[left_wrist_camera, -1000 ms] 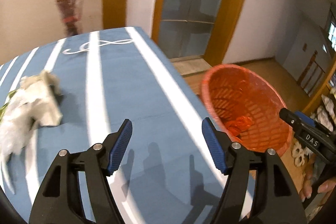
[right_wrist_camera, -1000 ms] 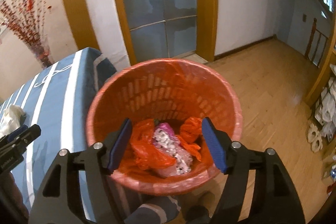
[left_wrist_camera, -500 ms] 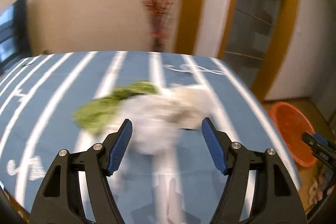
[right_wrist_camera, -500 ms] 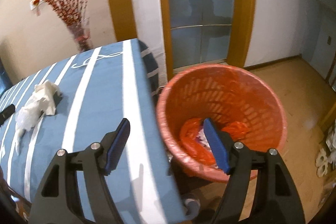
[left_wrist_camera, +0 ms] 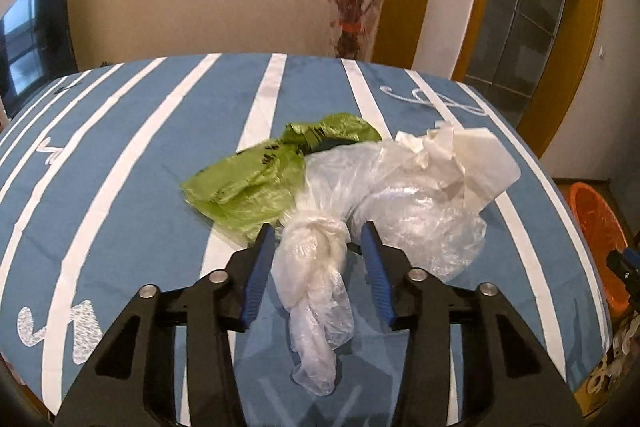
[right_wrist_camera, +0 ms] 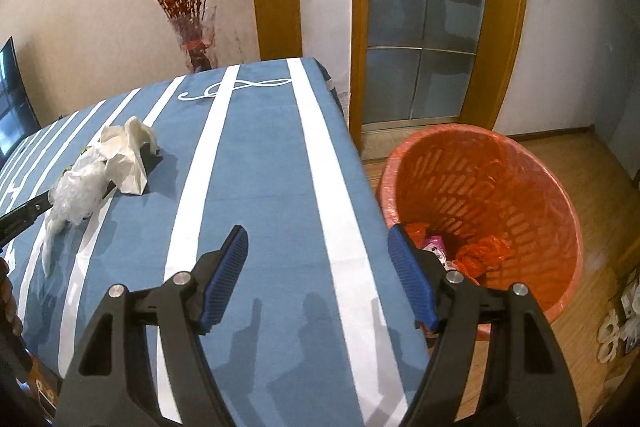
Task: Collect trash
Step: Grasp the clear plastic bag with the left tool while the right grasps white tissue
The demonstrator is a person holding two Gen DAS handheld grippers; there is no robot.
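The clear plastic bag (left_wrist_camera: 384,195) lies crumpled on the striped tablecloth (left_wrist_camera: 120,187), touching a green bag (left_wrist_camera: 256,179) and a white tissue (left_wrist_camera: 464,159); it looks feather-light, limp and slippery. Its twisted knot (left_wrist_camera: 316,231) is the firmest hold, and the left gripper (left_wrist_camera: 318,247) straddles it, jaws parted, possibly just touching. The right gripper (right_wrist_camera: 318,275) hangs wide, holding nothing, beside the orange bin (right_wrist_camera: 480,211).

Left tool (left_wrist_camera: 318,247) jaws parted, low and level, right tool (right_wrist_camera: 318,279) jaws wide apart, angled downward
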